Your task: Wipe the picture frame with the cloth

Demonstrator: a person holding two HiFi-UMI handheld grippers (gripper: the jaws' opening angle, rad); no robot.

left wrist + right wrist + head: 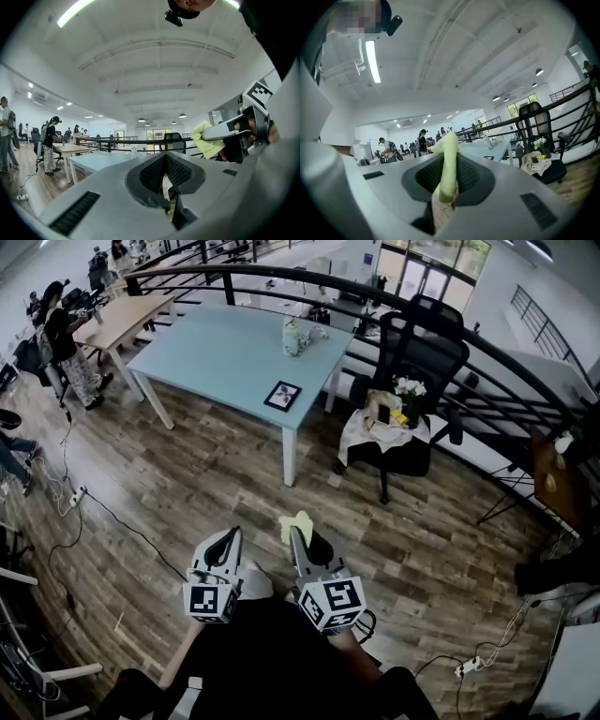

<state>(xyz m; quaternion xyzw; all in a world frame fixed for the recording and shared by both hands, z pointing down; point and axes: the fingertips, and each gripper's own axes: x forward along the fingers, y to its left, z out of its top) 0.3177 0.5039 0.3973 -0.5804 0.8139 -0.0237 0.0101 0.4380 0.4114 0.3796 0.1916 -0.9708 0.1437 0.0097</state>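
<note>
Stands on a brown plank floor, matte and streaked, with thin cables trailing across it. Faces a pale blue rectangular counter on white legs, with a curved black metal railing beyond it. Sees a black mesh-backed office chair just right of the counter, draped with a cream fabric and carrying white flowers.

Holds both tongs low and close to the body, well apart from the counter, tips pointing toward it. Grips a soft yellow-green cloth in the right tongs, pinched between dark ribbed pads so that a folded peak sticks up past the tips and a short tail hangs beneath. Carries the left tongs just beside the right ones, drawn together to a thin slit with nothing between the pads. Bears on each grey plastic body a white cube printed with black square marker patterns.

Finds the picture frame lying flat near the counter's front right corner: small, square, dark-bordered around a pale picture, far from both tongs and apart from the cloth. Makes out a small pale container upright farther back on the counter, behind the frame.
</note>
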